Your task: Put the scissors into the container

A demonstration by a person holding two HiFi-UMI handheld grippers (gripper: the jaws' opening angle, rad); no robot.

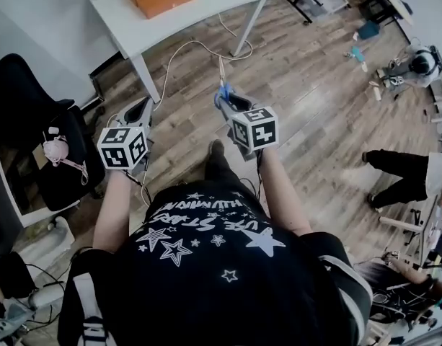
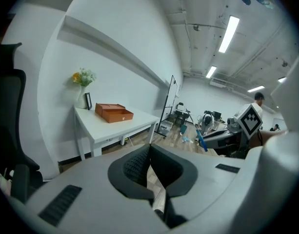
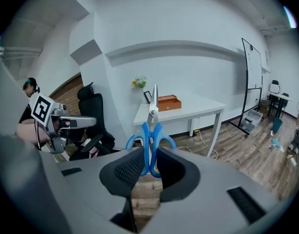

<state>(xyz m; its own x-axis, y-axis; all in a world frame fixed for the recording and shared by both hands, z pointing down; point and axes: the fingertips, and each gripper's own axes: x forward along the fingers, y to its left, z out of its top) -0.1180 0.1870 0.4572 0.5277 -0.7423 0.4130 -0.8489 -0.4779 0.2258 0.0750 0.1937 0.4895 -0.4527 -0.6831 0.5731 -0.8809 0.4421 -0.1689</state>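
gripping scissors (image 3: 146,133) by the blue handles in right tool (image 3: 148,165), blades upright, left tool (image 2: 150,172) clenched, empty

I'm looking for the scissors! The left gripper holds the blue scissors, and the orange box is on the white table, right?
Not quite. The blue scissors are in the right gripper, not the left: the right gripper view shows its jaws shut on the handles. The left gripper is shut on nothing. The orange box is on the white table.
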